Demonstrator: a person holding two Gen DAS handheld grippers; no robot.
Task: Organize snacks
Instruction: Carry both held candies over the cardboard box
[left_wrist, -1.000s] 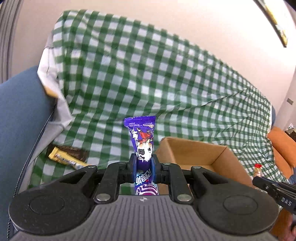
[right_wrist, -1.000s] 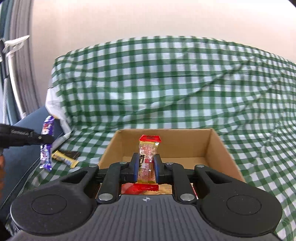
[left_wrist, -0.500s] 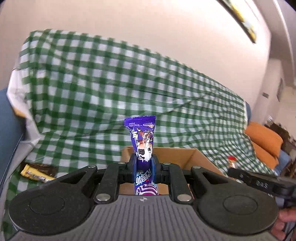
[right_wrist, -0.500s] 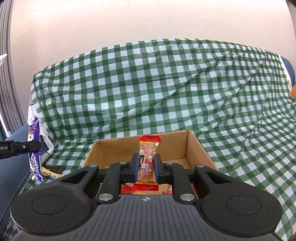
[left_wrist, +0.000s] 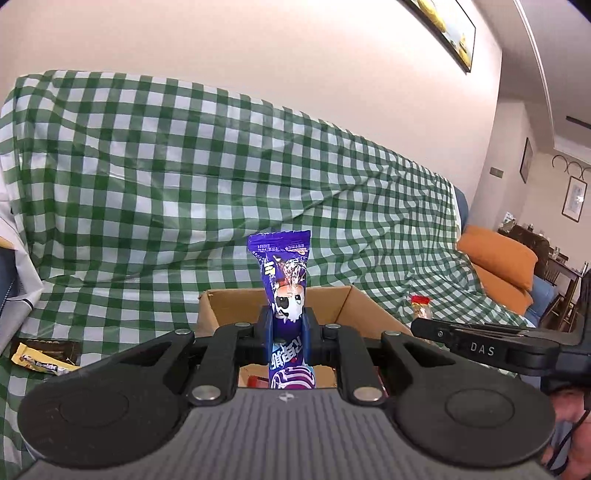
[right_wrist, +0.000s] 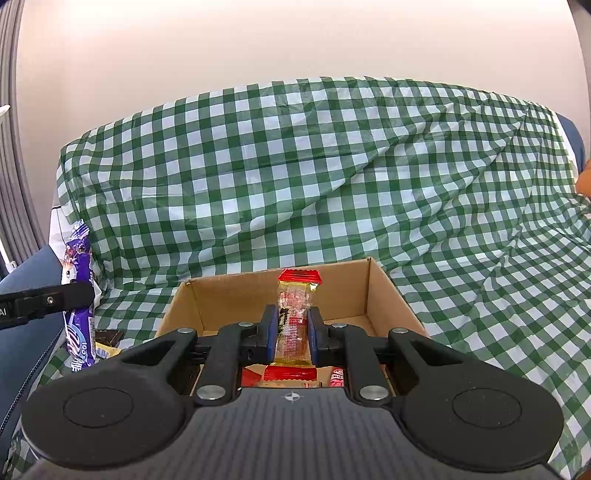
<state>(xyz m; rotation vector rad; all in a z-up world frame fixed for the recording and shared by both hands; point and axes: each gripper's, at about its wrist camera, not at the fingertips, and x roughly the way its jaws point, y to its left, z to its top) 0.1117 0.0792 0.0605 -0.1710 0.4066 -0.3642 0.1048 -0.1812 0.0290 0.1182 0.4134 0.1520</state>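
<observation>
Your left gripper (left_wrist: 289, 325) is clamped on the purple snack packet (left_wrist: 286, 291), which stands upright between the pads so it can drop in end first. Your right gripper (right_wrist: 293, 326) likewise pinches the clear, red-ended snack bar (right_wrist: 293, 314) upright, poised over the cardboard box (right_wrist: 384, 291), where red wrappers already lie on the floor. Both snacks look ready for release into it. Beside the box, on the green checked cloth (left_wrist: 147, 177), a yellow bar (left_wrist: 40, 363) waits on a dark wrapper, probably next to collect.
</observation>
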